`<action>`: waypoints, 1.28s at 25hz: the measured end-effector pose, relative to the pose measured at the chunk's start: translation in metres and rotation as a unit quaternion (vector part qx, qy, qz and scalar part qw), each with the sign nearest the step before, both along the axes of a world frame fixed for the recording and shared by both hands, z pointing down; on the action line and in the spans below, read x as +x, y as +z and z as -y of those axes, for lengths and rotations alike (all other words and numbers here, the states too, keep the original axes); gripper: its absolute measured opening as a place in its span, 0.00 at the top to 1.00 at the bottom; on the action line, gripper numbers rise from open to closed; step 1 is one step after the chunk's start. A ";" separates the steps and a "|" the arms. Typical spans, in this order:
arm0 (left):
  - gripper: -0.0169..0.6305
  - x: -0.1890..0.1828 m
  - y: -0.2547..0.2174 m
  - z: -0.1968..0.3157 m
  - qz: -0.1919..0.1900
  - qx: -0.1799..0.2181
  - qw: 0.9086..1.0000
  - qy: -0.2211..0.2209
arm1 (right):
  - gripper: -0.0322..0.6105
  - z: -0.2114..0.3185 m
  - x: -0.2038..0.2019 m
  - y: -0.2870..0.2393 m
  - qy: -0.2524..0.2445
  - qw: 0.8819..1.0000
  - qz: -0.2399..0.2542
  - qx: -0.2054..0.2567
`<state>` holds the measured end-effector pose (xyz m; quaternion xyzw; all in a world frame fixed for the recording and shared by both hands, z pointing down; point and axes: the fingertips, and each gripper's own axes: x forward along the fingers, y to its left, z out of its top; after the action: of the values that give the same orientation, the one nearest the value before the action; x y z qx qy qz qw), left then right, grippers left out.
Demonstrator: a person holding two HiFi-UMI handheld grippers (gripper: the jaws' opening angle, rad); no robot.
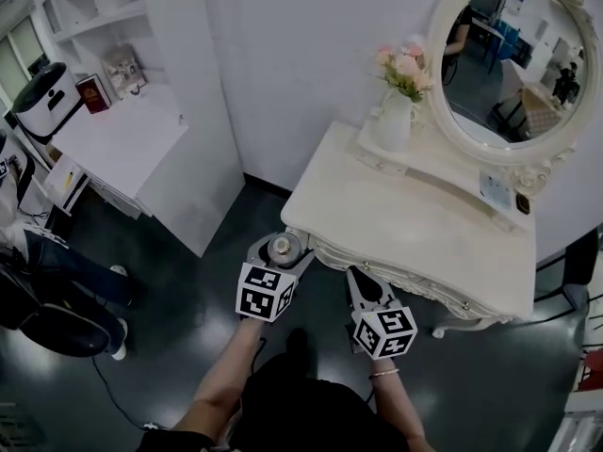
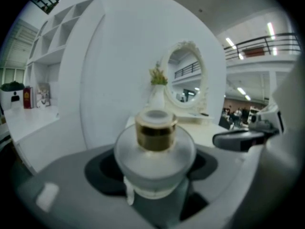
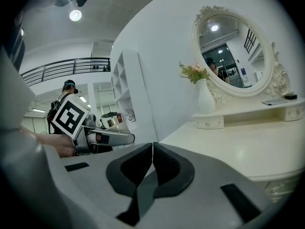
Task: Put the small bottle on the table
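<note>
Frosted small bottle [image 2: 155,156] gripped by left gripper [image 1: 281,250]

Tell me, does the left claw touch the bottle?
Touching. The left gripper view shows the bottle seated in the left claw, whose jaws press against both sides of its round body.

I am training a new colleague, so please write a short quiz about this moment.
1. True or false: the right gripper holds the small bottle.
2. What stands beside the mirror? A) a vase of flowers B) a lamp C) a book
3. Is the small bottle standing on the table yet?
Key: 1 false, the left gripper holds it and the right gripper is shut, empty; 2 A; 3 no.
</note>
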<state>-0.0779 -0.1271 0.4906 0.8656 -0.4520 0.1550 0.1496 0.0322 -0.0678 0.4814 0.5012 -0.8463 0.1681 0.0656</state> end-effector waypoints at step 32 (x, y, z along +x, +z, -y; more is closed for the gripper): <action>0.46 0.025 0.029 0.166 0.017 -0.008 1.000 0.017 | 0.94 0.132 0.006 0.005 0.020 1.000 -0.004 -0.006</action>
<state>-0.0527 -0.2927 0.5196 0.8692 -0.4383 0.1762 0.1462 0.0384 -0.2001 0.4865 0.5186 -0.8346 0.1722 0.0688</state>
